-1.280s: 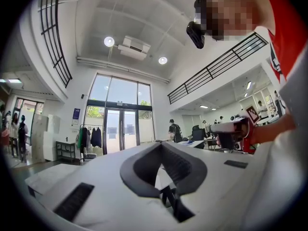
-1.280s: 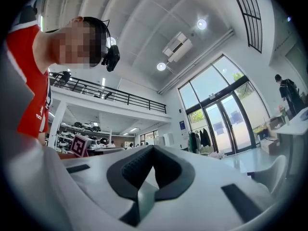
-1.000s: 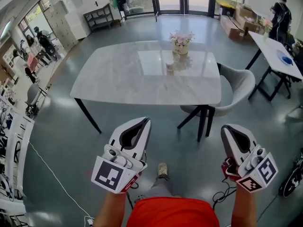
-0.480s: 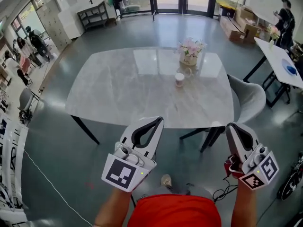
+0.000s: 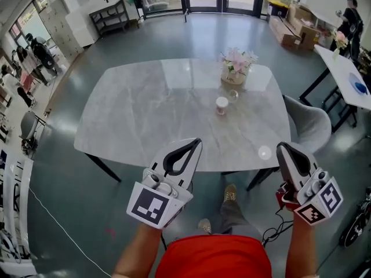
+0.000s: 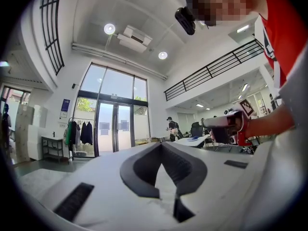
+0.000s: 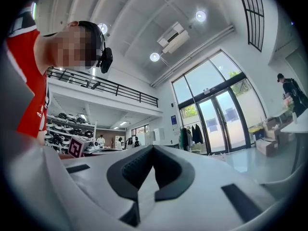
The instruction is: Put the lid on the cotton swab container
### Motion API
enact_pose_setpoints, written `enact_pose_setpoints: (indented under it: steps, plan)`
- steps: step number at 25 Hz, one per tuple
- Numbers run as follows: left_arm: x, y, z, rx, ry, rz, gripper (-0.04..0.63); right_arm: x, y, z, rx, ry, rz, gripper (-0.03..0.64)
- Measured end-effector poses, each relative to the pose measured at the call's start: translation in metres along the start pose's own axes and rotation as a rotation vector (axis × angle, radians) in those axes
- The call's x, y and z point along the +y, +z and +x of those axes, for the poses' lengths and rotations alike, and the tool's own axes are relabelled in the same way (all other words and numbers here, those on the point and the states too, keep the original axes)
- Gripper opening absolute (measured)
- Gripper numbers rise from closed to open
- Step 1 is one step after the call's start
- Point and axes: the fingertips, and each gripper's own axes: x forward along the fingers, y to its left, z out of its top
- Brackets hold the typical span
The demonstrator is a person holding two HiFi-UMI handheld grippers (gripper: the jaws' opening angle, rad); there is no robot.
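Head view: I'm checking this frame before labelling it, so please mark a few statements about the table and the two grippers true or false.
1. The cotton swab container stands on the marble table, on the near side of the flower vase. True.
2. The left gripper is shut and holds nothing. True.
3. The right gripper grips the container. False: it is shut on nothing and is well apart from the container.
4. A black chair stands at the table's left side. False: a grey chair stands at its right side.
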Motion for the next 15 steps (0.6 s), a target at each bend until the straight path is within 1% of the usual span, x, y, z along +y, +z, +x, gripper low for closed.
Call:
enact_pose_setpoints:
  steps: [1, 2, 4, 6, 9, 12, 15]
  plan:
    - [0.004, 0.002, 0.005, -0.011, 0.003, 0.006, 0.010, -0.006, 0.001, 0.005, 0.000, 0.004, 0.001, -0.003]
    - [0.007, 0.000, 0.010, 0.004, 0.008, 0.003, 0.010, -0.013, 0.001, 0.010, -0.001, 0.009, 0.001, -0.003]
    - [0.014, -0.012, 0.019, 0.061, 0.020, -0.015, 0.010, -0.028, -0.001, 0.022, 0.000, 0.019, 0.001, -0.003]
    - [0.021, -0.022, 0.029, 0.082, 0.032, -0.022, 0.009, -0.044, -0.008, 0.035, 0.003, 0.032, 0.004, -0.003]
    - [0.034, -0.036, 0.047, 0.094, 0.050, -0.015, 0.011, -0.067, -0.018, 0.054, 0.003, 0.051, 0.010, -0.003]
    - [0.052, -0.041, 0.067, 0.081, 0.080, 0.012, 0.009, -0.091, -0.025, 0.075, 0.013, 0.072, 0.021, -0.003]
    - [0.067, -0.058, 0.086, 0.156, 0.101, -0.014, 0.009, -0.116, -0.036, 0.095, 0.031, 0.094, 0.036, -0.003]
